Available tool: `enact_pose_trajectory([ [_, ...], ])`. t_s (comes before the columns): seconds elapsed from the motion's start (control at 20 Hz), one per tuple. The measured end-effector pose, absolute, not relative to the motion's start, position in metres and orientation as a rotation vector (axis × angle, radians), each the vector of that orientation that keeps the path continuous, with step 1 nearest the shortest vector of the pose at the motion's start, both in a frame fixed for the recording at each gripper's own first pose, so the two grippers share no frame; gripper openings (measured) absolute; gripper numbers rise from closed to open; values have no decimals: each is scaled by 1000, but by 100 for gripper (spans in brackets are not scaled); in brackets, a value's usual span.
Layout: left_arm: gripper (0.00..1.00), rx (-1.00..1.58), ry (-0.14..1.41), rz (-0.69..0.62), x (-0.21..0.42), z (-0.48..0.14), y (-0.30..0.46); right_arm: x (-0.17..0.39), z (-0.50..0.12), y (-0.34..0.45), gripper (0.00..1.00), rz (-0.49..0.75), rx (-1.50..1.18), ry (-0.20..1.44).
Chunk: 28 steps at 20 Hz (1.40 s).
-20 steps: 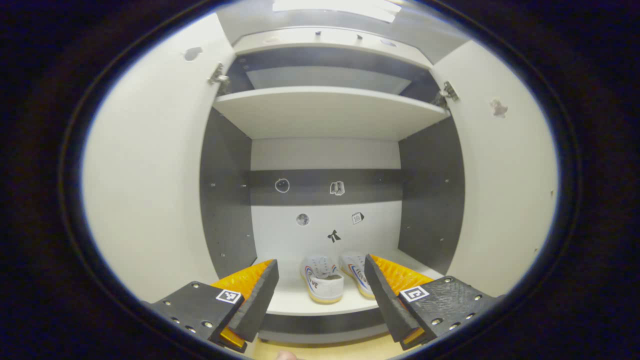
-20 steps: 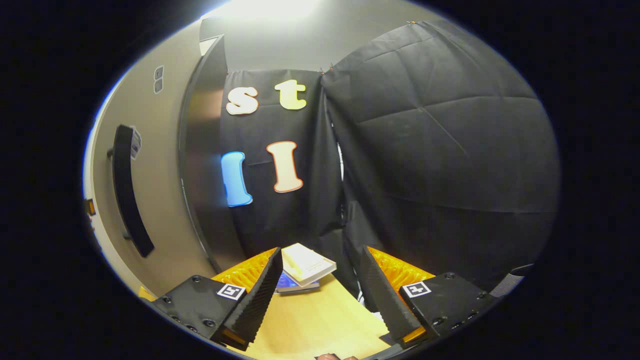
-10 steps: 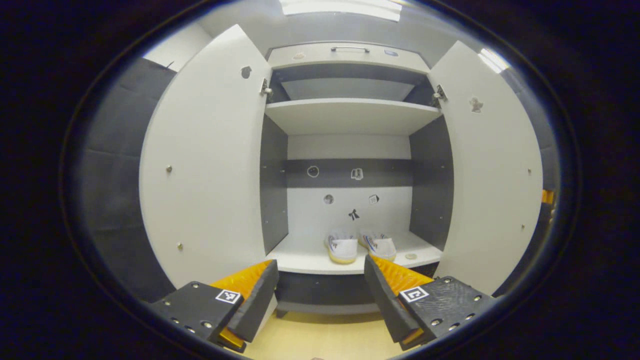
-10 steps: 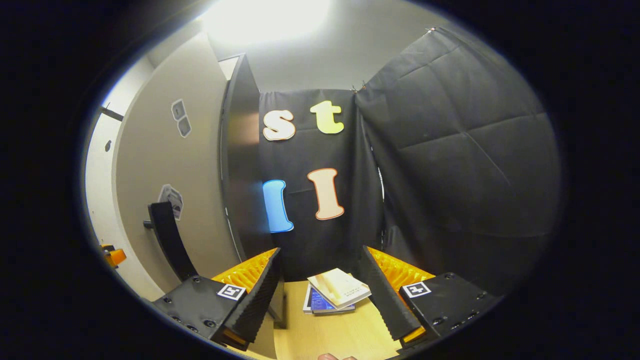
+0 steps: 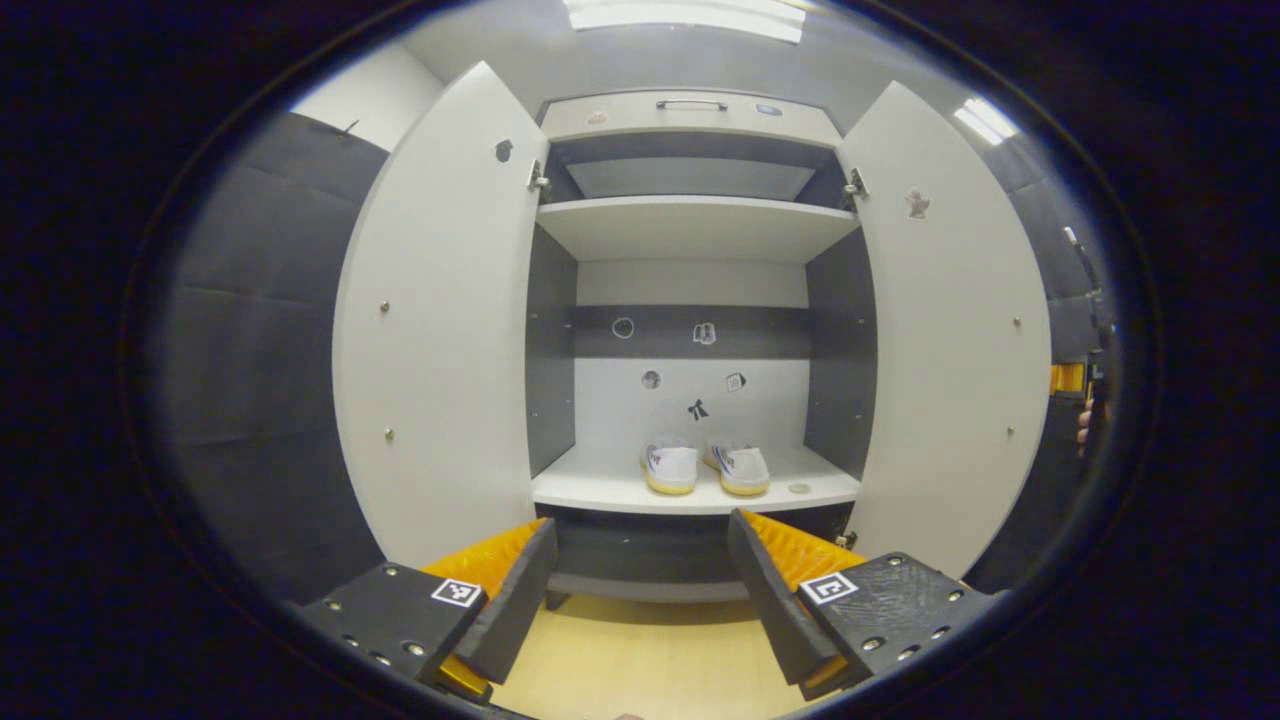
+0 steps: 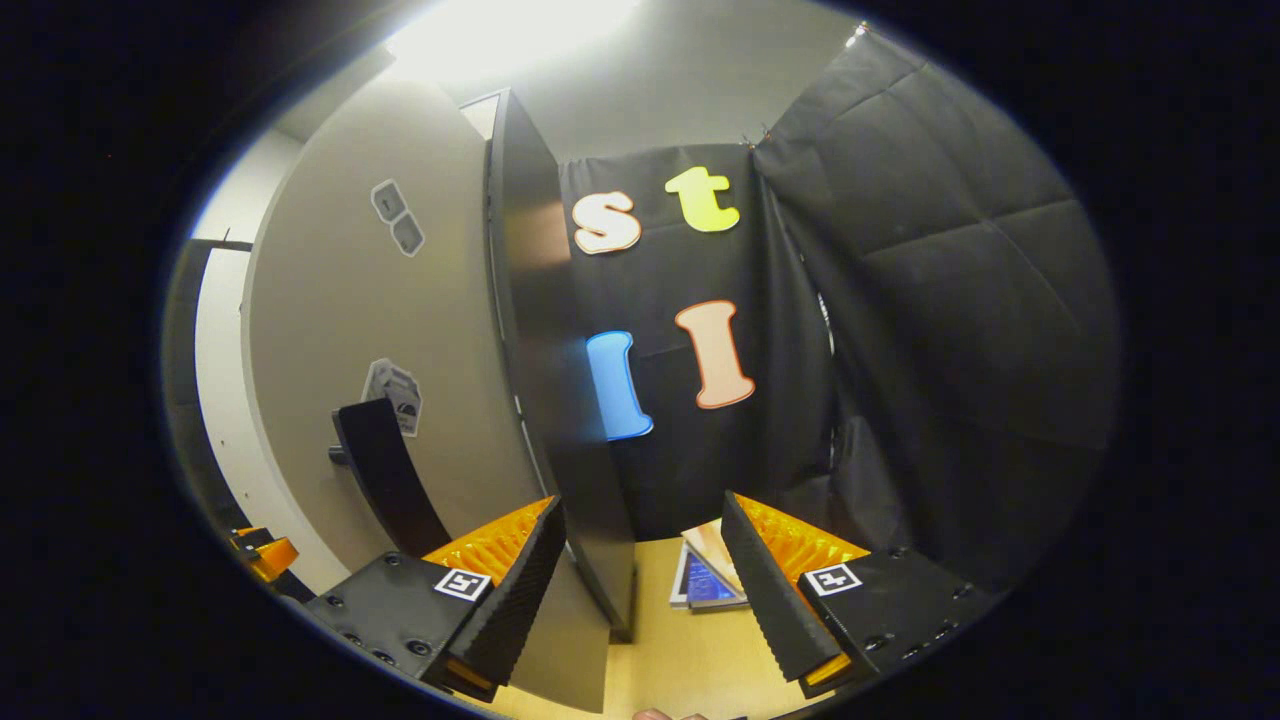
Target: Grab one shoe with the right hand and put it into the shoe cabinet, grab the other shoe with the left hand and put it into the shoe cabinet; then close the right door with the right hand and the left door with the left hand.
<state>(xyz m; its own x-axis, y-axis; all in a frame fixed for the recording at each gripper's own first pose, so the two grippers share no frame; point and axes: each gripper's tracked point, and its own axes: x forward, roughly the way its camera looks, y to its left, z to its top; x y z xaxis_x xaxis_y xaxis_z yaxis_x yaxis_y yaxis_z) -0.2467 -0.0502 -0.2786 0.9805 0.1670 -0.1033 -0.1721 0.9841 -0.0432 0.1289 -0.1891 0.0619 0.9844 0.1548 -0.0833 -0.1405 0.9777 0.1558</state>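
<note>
In your left gripper view, the shoe cabinet [image 5: 690,300] stands straight ahead with both doors swung wide: the left door [image 5: 440,330] at nine o'clock, the right door [image 5: 950,340] at three. The two shoes [image 5: 705,467] sit side by side on the lower shelf [image 5: 600,490], heels toward you, just above centre at twelve o'clock of your left gripper [image 5: 640,590], whose fingers stand well apart with nothing between them. An upper shelf [image 5: 695,225] sits at twelve, small stickers dot the back panel, and the wooden floor [image 5: 640,665] runs below. Since a second ago you have backed this gripper away: the shoes look smaller and farther off, and both doors now show whole. In your right gripper view, the right gripper [image 6: 640,590] is spread just as wide and empty, and the door's outer face with its dark handle [image 6: 385,475] has come closer at nine o'clock, its edge now reaching down between the fingers. Books [image 6: 705,575] on the floor are partly hidden behind the right finger; their covers are hard to make out.
</note>
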Motion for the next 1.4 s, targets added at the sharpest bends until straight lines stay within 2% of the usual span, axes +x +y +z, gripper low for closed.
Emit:
enact_pose_trajectory([
  [0.1, 100, -102, 100, 192, -256, -277, -46, 128, 65, -180, 98, 194, 126, 97],
  [0.15, 100, -123, 101, 205, -260, -277, -44, 129, 67, -179, 87, 205, 112, 93],
  [0.2, 99, -137, 101, 224, -264, -278, -39, 130, 65, -177, 95, 215, 102, 98],
  [0.25, 100, -146, 104, 243, -268, -280, -33, 131, 64, -176, 87, 226, 92, 110],
  [0.3, 100, -152, 107, 266, -272, -283, -27, 131, 65, -173, 87, 236, 76, 116],
  [0.35, 99, -157, 110, 289, -275, -285, -21, 131, 66, -171, 95, 242, 58, 116],
  [0.8, 99, -108, 92, 289, -284, -280, -18, 127, 63, -125, 95, 277, 102, 107],
  [1.0, 100, -204, 69, 259, -288, -271, -15, 125, 63, -116, 95, 271, 107, 102],
  [1.4, 100, -142, 40, 285, -310, -257, 25, 132, 60, -61, 94, 303, 88, 96],
])
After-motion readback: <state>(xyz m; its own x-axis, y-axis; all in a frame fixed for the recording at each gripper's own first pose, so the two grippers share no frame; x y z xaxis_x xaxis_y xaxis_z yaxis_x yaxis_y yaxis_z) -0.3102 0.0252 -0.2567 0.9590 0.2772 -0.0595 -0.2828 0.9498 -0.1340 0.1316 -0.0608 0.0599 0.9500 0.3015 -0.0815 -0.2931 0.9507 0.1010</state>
